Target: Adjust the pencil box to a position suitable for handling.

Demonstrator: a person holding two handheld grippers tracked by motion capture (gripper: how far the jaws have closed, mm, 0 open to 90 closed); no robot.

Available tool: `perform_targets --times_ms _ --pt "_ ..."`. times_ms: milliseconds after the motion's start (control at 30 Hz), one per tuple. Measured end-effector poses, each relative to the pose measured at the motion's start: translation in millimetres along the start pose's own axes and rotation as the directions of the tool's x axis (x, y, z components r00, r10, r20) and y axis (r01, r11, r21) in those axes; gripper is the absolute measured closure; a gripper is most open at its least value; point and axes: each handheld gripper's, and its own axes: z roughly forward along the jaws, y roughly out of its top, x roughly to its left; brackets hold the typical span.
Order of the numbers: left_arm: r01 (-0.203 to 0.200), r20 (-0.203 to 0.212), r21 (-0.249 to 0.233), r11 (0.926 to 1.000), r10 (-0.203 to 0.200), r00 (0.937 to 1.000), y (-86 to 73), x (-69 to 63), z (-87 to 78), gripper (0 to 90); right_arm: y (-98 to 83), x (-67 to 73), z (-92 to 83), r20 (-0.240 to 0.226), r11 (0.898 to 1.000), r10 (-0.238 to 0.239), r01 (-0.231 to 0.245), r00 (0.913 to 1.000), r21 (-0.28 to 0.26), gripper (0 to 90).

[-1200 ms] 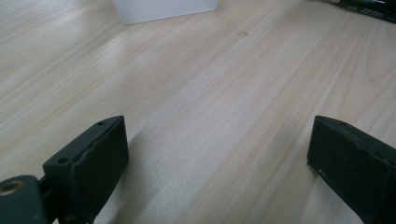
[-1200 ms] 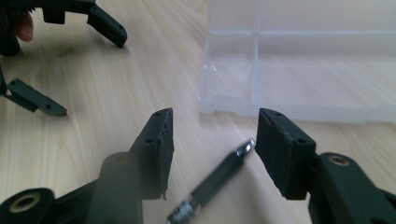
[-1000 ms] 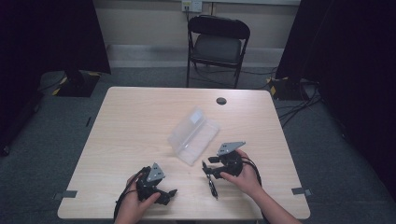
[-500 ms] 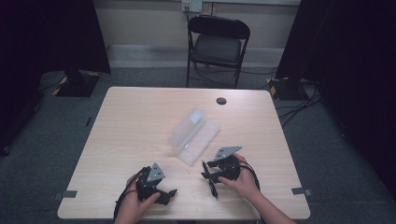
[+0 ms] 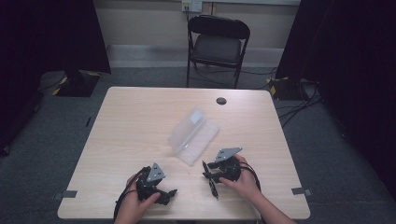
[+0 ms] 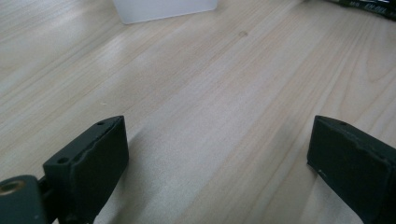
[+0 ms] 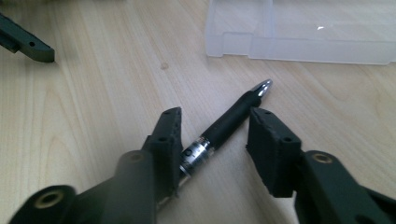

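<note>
No writing is legible on the black pen (image 7: 224,128), which lies near the wooden tabletop's (image 5: 140,121) front edge between the right gripper's (image 7: 215,135) just-closing jaws, not yet pinched; the left gripper's (image 6: 219,158) jaws are spread.

A clear plastic hinged case (image 5: 194,135) lies open mid-bench on the pale wooden bench (image 5: 130,121). Nearer the person and right of it lies a black ballpoint pen (image 7: 224,126). Behind the bench stands a black folding chair (image 5: 217,44).

A light wood-grain counter (image 5: 140,121) stands on grey carpet (image 5: 56,130). Beyond its far edge a black folding chair (image 5: 217,44) faces it, before a pale wall (image 5: 140,21) with a white outlet (image 5: 192,4). Black curtains (image 5: 42,37) hang at both sides; cables (image 5: 299,100) trail over the floor at right.
</note>
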Motion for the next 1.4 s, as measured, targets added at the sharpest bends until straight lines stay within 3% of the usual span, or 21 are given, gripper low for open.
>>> perform_targets --times_ms 500,733,800,933,1000,1067,1100,1167,1200,1233,1333,1400 --pt "-0.001 0.000 0.000 1.0000 0.001 1.0000 0.0 0.0 0.0 5.0 -1.8 -2.9 -1.7 -0.001 1.000 0.004 -0.004 1.0000 -0.006 65.7" --pt "-0.001 0.000 0.000 1.0000 0.001 1.0000 0.0 0.1 0.0 5.0 0.7 -2.8 -1.3 -0.014 1.000 0.007 -0.007 0.9999 0.009 60.0" --pt "0.000 0.000 0.000 1.0000 0.000 1.0000 0.0 0.0 0.0 5.0 3.5 -5.7 -2.7 -0.030 1.000 0.017 -0.017 0.9994 -0.004 55.7" --pt "-0.001 0.000 0.000 1.0000 0.001 1.0000 0.0 0.1 0.0 5.0 12.1 -15.8 -8.9 -0.006 0.999 0.021 -0.021 0.9998 -0.042 49.0" --pt "-0.001 0.000 0.001 1.0000 0.001 1.0000 0.0 0.1 -0.1 5.0 23.0 -31.8 -10.8 0.048 0.998 -0.015 0.017 0.9987 -0.055 41.5" --pt "-0.001 0.000 0.001 1.0000 0.001 1.0000 0.0 0.1 0.0 5.0 29.7 -42.8 -9.2 0.065 0.998 -0.016 0.020 0.9977 -0.057 36.4" --pt "-0.001 0.000 0.001 1.0000 0.001 1.0000 0.0 0.1 -0.1 5.0 33.4 -46.2 -8.4 0.067 0.997 -0.043 0.047 0.9968 -0.064 36.5" --pt "-0.001 0.000 0.001 1.0000 0.001 1.0000 0.0 0.1 -0.1 5.0 41.3 -49.6 -5.0 0.077 0.993 -0.101 0.105 0.9920 -0.061 33.1" --pt "-0.001 0.000 0.001 1.0000 0.001 1.0000 0.0 0.1 -0.1 5.0 41.3 -49.6 -5.0 0.077 0.993 -0.101 0.105 0.9920 -0.061 33.1" --pt "-0.001 0.000 0.001 1.0000 0.001 1.0000 0.1 0.1 -0.1 5.0 47.8 -50.2 1.7 0.070 0.988 -0.145 0.148 0.9869 -0.041 30.9" --pt "-0.001 0.000 0.001 1.0000 0.001 1.0000 0.1 0.1 -0.1 5.0 52.5 -47.6 14.1 0.070 0.977 -0.214 0.214 0.9744 0.003 31.1" --pt "-0.001 0.000 0.001 1.0000 0.001 1.0000 0.0 0.1 -0.1 5.0 53.0 -46.2 21.7 0.057 0.975 -0.220 0.219 0.9738 0.019 31.8"
